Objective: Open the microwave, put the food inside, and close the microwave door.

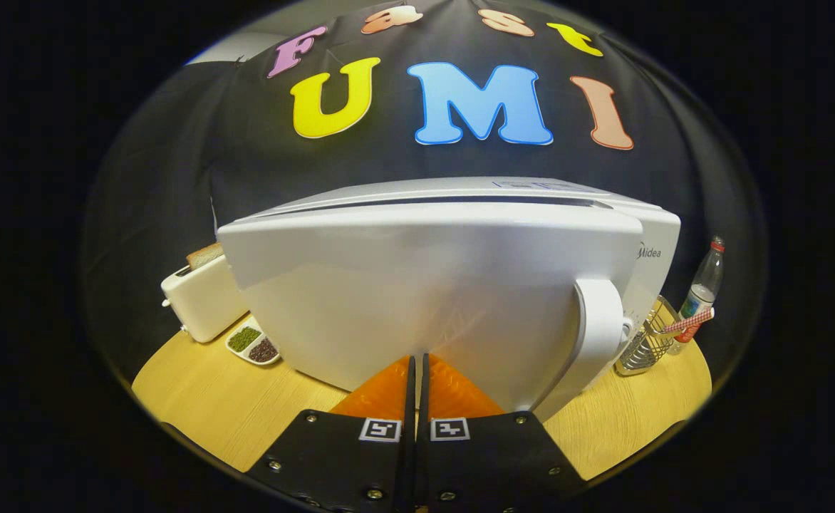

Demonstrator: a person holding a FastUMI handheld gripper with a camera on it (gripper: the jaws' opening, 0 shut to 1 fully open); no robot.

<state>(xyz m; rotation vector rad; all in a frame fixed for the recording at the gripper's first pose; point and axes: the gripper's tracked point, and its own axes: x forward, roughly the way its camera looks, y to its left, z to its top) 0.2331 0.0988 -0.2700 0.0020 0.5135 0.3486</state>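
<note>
A white microwave [453, 285] stands on the round wooden table [211, 399], very close in front of me. Its door [417, 299] is swung partly out towards me, with a gap between the door's top and the oven body. The curved white handle [599, 320] sits at the door's right side. My gripper [417, 360] is shut, the two fingers together with nothing between them, and their tips rest against the lower middle of the door's face. The inside of the oven is hidden by the door.
A white toaster [200, 299] with a bread slice [205, 254] stands left of the microwave. A small divided dish [253, 344] of green and dark grains lies beside it. Right of the microwave are a wire basket [645, 342] and a clear bottle [702, 285].
</note>
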